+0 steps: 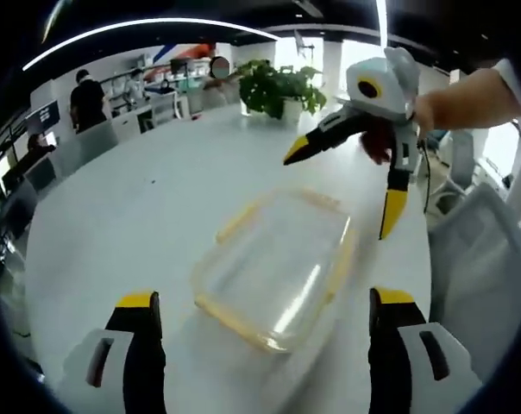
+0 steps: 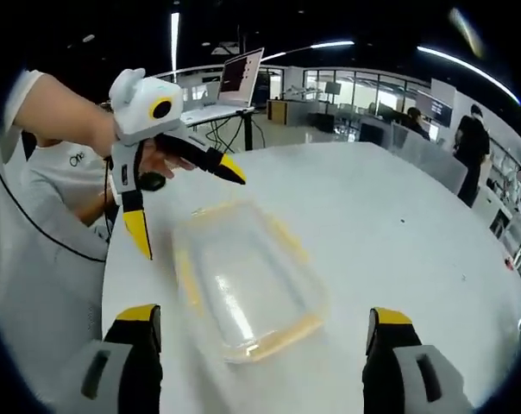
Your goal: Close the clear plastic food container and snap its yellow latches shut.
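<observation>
Container sits on the table between your left gripper and right gripper, both spread wide, holding nothing.

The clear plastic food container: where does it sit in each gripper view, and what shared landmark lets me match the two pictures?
Left gripper view: the container lies at lower centre on the white table, between that view's jaws.
Right gripper view: the container lies at lower centre, slightly left.
Shared landmark: the table; in each view the other gripper hangs open above the container's far end.
</observation>
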{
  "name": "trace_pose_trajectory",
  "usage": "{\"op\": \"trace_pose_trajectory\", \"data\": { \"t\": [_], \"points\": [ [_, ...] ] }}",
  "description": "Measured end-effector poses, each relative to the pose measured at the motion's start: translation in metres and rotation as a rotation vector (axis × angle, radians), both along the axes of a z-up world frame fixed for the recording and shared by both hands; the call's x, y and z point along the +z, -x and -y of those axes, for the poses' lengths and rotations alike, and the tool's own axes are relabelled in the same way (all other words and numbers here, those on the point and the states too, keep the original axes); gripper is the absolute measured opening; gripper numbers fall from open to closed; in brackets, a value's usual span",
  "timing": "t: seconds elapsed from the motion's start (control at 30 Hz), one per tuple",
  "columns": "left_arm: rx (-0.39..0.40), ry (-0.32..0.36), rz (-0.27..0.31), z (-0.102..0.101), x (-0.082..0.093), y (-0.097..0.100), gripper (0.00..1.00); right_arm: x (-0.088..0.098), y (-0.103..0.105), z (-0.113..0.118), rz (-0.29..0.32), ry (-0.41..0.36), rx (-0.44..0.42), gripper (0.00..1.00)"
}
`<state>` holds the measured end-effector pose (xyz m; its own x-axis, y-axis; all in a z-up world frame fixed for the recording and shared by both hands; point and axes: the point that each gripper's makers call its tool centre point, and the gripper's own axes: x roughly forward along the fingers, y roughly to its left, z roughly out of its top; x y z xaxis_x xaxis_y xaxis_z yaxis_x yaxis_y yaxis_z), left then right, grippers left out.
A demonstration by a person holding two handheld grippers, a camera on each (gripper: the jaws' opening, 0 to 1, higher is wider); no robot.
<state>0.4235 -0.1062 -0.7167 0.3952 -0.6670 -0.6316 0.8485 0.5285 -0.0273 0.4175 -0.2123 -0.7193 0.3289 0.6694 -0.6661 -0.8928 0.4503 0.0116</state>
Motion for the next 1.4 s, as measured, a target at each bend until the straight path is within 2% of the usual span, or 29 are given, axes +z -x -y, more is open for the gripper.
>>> {"op": "trace_pose_trajectory", "data": {
  "t": [0.37, 0.63, 0.8, 0.87, 0.9, 1.03, 1.4],
  "points": [
    [0.032, 0.019, 0.024, 0.0, 0.025, 0.013, 0.99, 0.018, 0.016, -0.001, 0.023, 0.001, -0.002, 0.99],
    [0.035, 0.036, 0.032, 0.003, 0.044, 0.031, 0.99, 0.035, 0.031, -0.001, 0.048, -0.011, -0.006, 0.99],
    [0.037, 0.051, 0.043, 0.006, 0.055, 0.049, 0.99, 0.046, 0.045, -0.002, 0.064, -0.022, -0.002, 0.99],
    [0.039, 0.053, 0.037, 0.007, 0.056, 0.055, 0.99, 0.049, 0.05, -0.002, 0.076, -0.03, -0.012, 0.99],
    [0.037, 0.027, 0.043, 0.005, 0.054, 0.059, 0.99, 0.05, 0.052, -0.002, 0.075, -0.031, -0.014, 0.99],
    [0.031, 0.03, 0.044, 0.006, 0.056, 0.07, 0.99, 0.052, 0.066, -0.003, 0.078, -0.042, -0.018, 0.99],
    [0.039, 0.074, 0.058, 0.013, 0.069, 0.095, 0.99, 0.059, 0.097, -0.009, 0.082, -0.078, -0.024, 0.99]
  ]
}}
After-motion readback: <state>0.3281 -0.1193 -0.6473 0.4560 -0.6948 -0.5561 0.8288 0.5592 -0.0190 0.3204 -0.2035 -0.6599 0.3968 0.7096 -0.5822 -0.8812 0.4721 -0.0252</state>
